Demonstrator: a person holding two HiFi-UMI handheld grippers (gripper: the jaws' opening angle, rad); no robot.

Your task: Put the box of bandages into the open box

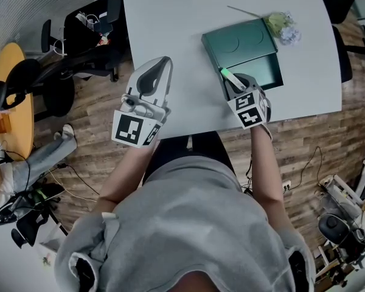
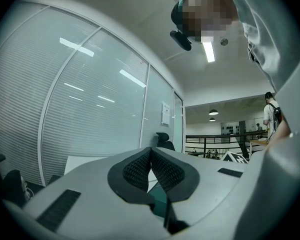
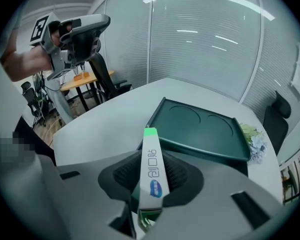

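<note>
While left tool [image 2: 150, 156] sits clenched empty | right tool [image 1: 234, 84] grasps bandage box [image 3: 152, 170] | by open box [image 1: 243, 44]

The person holds both tools out over the near edge of the table [image 1: 188, 41]. The left tool [image 1: 165, 62] is raised about level by the near left corner, its jaws closed together on nothing. The right tool [image 1: 232, 81] tilts steeply down, its jaws clamped on the box of bandages [image 3: 152, 166]. Both forearms [image 1: 263, 163] are bare below grey sleeves [image 1: 188, 224].
</note>
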